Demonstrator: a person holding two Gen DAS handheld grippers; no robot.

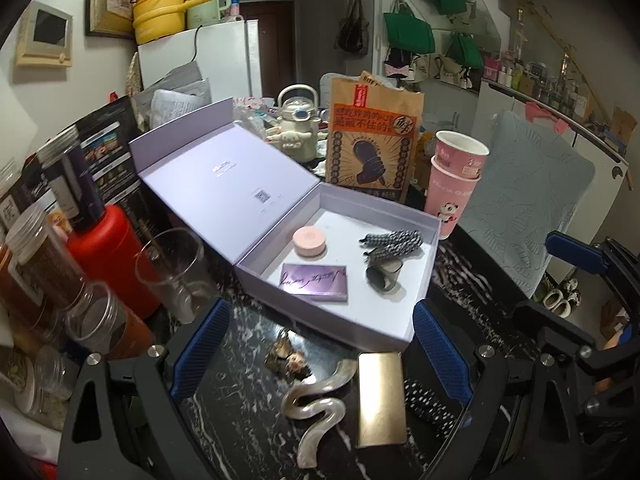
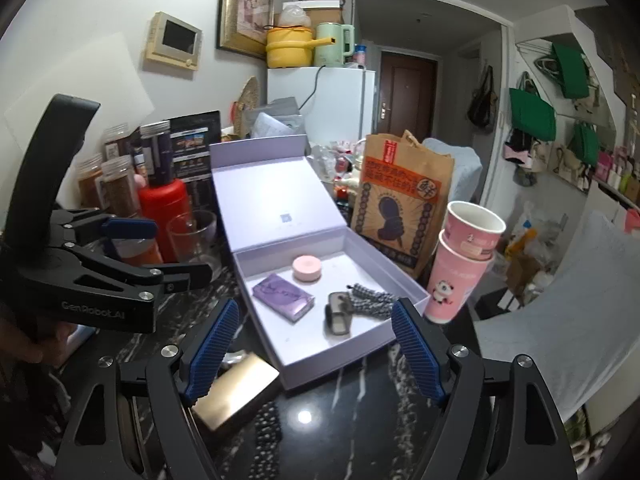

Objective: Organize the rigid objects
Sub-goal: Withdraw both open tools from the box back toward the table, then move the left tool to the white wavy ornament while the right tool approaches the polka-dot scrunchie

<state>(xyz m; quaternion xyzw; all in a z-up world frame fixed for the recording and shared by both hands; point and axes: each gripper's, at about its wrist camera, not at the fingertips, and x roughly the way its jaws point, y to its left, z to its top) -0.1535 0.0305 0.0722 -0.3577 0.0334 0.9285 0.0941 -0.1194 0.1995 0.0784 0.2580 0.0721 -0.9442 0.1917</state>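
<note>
An open lilac box [image 1: 416,280] [image 2: 404,280] lies on the black marble table. It holds a pink round case [image 1: 309,242] [image 2: 307,268], a purple palette [image 1: 315,282] [image 2: 284,295], a checked hair clip [image 1: 394,242] [image 2: 370,300] and a grey clip [image 1: 384,276] [image 2: 339,318]. In front of the box lie a gold case [image 1: 380,398] [image 2: 234,390], a pearly wavy clip [image 1: 316,412], a small brown clip [image 1: 286,354] and a dotted black item [image 1: 430,402]. My left gripper [image 1: 320,356] is open above these. My right gripper [image 2: 314,350] is open and empty at the box's near edge.
Spice jars [image 1: 36,256], a red bottle [image 1: 112,256] and a glass [image 1: 176,268] crowd the left. A paper bag [image 1: 374,140] and stacked pink cups [image 1: 454,184] stand behind the box. A chair [image 1: 532,196] is on the right.
</note>
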